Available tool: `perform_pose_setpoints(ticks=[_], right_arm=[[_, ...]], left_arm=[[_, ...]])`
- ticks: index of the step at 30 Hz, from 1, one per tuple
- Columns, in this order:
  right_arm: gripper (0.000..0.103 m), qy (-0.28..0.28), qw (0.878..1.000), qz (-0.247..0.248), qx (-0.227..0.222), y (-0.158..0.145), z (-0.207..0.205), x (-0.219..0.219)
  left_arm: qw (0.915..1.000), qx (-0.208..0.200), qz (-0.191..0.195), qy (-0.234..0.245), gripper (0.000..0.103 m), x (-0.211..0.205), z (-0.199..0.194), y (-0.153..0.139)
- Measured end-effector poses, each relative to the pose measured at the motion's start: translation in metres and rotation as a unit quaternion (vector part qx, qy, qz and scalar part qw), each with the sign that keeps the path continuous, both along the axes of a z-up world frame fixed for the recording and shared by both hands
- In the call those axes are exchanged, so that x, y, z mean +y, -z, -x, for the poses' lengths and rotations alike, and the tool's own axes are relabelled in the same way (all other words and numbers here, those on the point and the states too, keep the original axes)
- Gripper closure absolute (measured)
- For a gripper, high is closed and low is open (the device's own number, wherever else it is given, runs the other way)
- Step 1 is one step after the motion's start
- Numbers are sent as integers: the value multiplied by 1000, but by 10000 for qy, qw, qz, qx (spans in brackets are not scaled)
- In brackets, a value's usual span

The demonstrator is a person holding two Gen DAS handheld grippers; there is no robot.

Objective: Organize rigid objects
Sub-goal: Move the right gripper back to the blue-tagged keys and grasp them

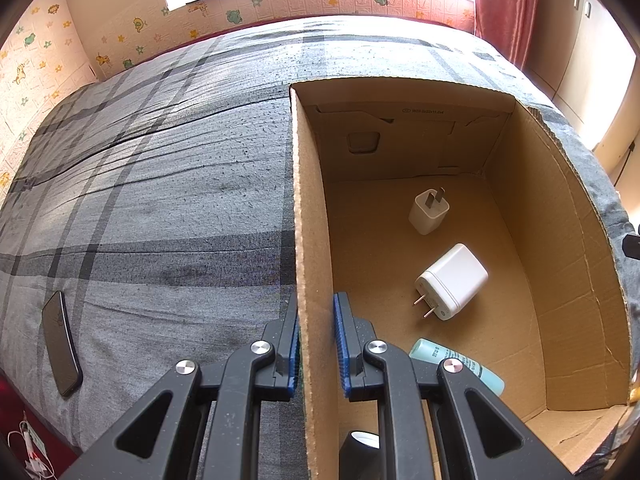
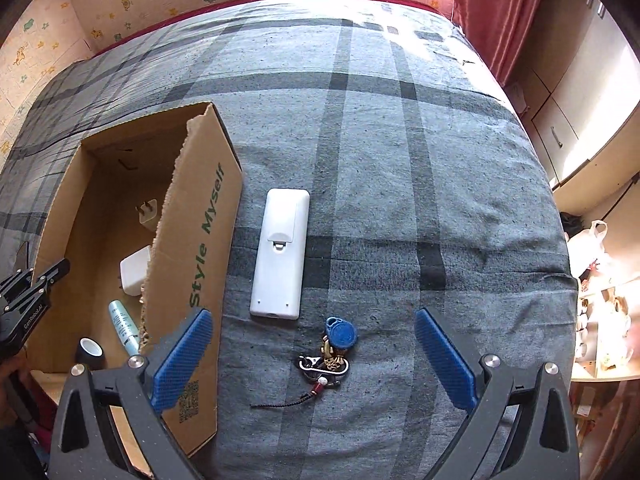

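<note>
A brown cardboard box (image 1: 308, 208) lies on a grey plaid bed. My left gripper (image 1: 316, 340) is shut on the box's left wall. Inside lie a small white charger (image 1: 428, 212), a larger white charger (image 1: 454, 280), a teal tube (image 1: 456, 364) and a black cap-topped item (image 1: 360, 444). In the right wrist view my right gripper (image 2: 314, 354) stands wide open above a bunch of keys with a blue fob (image 2: 330, 350). A white remote (image 2: 280, 254) lies face down just beyond them, beside the box (image 2: 200, 240).
A dark phone (image 1: 62, 344) rests on the bed at the left, near its edge. The bedspread (image 2: 400, 160) spreads wide to the right of the remote. A red curtain (image 2: 488, 12), cabinets and a cluttered shelf (image 2: 600, 320) stand past the bed's right side.
</note>
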State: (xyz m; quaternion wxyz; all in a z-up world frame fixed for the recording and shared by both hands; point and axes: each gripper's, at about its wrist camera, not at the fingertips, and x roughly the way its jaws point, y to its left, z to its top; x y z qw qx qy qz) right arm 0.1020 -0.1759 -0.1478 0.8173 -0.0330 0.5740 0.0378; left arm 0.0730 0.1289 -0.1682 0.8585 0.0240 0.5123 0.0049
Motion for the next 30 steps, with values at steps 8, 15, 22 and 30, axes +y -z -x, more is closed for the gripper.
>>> perform_pose_setpoints(ticks=[8, 15, 22, 30], right_arm=[[0, 235, 9995, 59, 204, 43, -5, -19], [1, 406, 9984, -59, 400, 75, -9, -32], [2, 449, 9976, -71, 520, 97, -10, -37], [26, 348, 9980, 3, 523, 102, -8, -31]], left_arm=[[10000, 2, -11, 2, 86, -1, 0, 0], [10000, 0, -34, 6, 86, -1, 1, 1], [10000, 1, -35, 6, 86, -1, 1, 1], [10000, -8, -33, 1, 86, 0, 2, 0]])
